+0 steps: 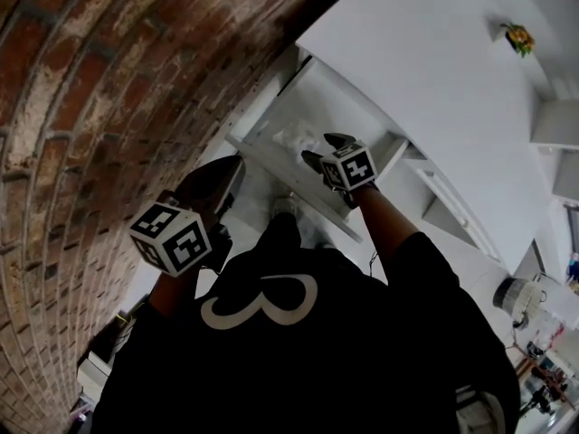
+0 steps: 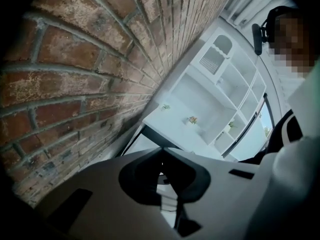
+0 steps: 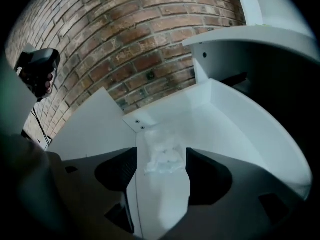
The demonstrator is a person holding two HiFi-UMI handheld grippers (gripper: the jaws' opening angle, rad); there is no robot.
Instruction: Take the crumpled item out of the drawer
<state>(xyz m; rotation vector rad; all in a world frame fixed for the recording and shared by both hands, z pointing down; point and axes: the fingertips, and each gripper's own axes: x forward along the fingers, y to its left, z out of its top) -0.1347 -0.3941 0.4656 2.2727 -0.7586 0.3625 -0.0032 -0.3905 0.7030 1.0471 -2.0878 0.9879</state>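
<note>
The crumpled item (image 1: 294, 138), a clear-white wad of plastic, lies on the floor of the open white drawer (image 1: 271, 156). My right gripper (image 1: 326, 149) reaches into the drawer. In the right gripper view it (image 3: 161, 151) stands open with the wad (image 3: 162, 160) between its dark pads, which do not press on it. The drawer's side wall (image 3: 240, 124) rises on the right. My left gripper (image 1: 231, 165) hangs low outside the drawer's front, next to the brick wall. Its pads (image 2: 142, 176) meet at the tips with nothing between them.
A brick wall (image 1: 90, 107) runs close along the left. Above the drawer is the white cabinet top (image 1: 434, 61), with a small plant (image 1: 518, 37) on it. White shelving (image 2: 220, 84) stands further off. The drawer's front panel (image 1: 308, 197) juts toward my body.
</note>
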